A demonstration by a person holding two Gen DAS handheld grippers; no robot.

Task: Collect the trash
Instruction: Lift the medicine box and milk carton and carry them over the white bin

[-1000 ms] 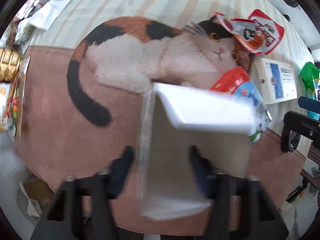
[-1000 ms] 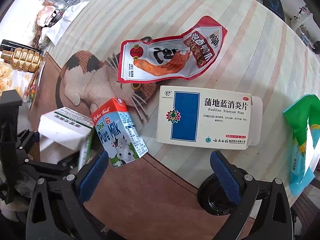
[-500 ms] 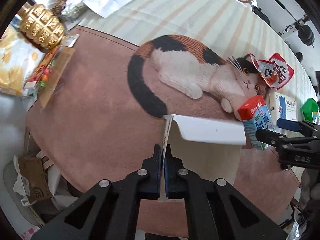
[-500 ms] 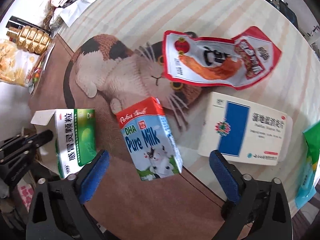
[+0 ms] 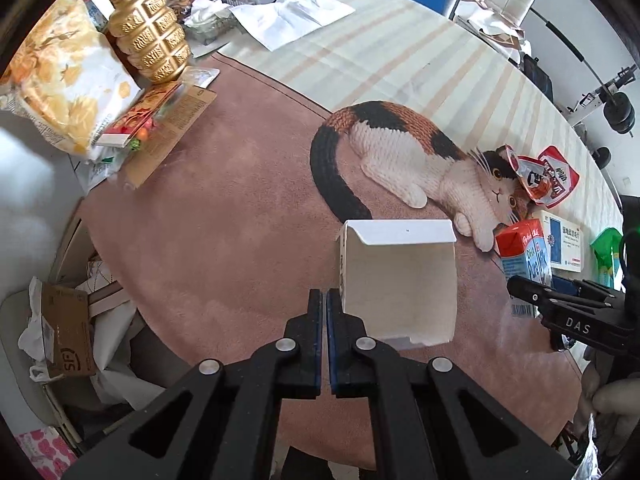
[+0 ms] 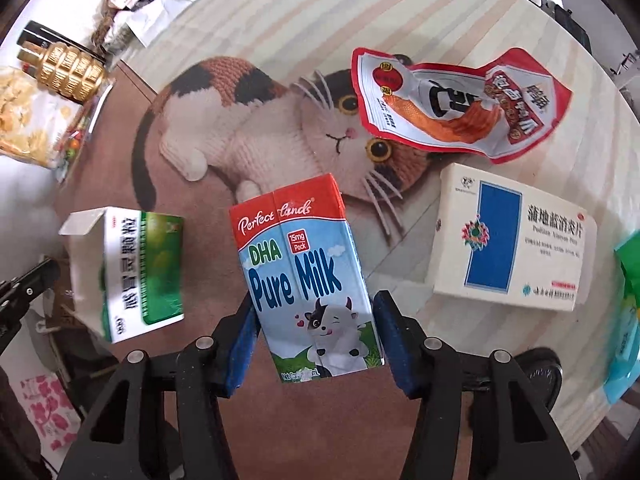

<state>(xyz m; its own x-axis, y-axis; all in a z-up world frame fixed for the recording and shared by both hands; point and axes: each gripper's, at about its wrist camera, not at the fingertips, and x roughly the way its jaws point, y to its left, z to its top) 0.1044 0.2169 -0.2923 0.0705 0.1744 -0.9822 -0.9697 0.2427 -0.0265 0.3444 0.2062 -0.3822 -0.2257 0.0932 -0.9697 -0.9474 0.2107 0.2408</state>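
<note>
now your left gripper [image 5: 324, 300] points down over the pink part of the cat mat [image 5: 224, 240], its jaws pressed together on a thin flap of the open green-and-white box [image 5: 398, 280], which hangs in the air just right of the fingertips with its top flap folded out. in the right wrist view that same box [image 6: 132, 272] floats at the left, above the near edge of the mat.

your right gripper [image 6: 316, 328] straddles the milk carton [image 6: 304, 276], which stands on the mat just below the printed cat's face. the jaws are closing; the left pad sits against the carton's side, while the right pad looks just short of the other side, so i cannot tell if it is gripped yet.

further right, a white medicine box [image 6: 512, 252] with a blue panel lies flat on the striped cloth, and a red snack wrapper [image 6: 456, 108] lies beyond it, over the cat's ear. a green packet [image 6: 628, 300] sits at the far right edge. a gold bottle [image 5: 146, 36] stands far left, beside a yellow snack bag [image 5: 60, 76].
</note>
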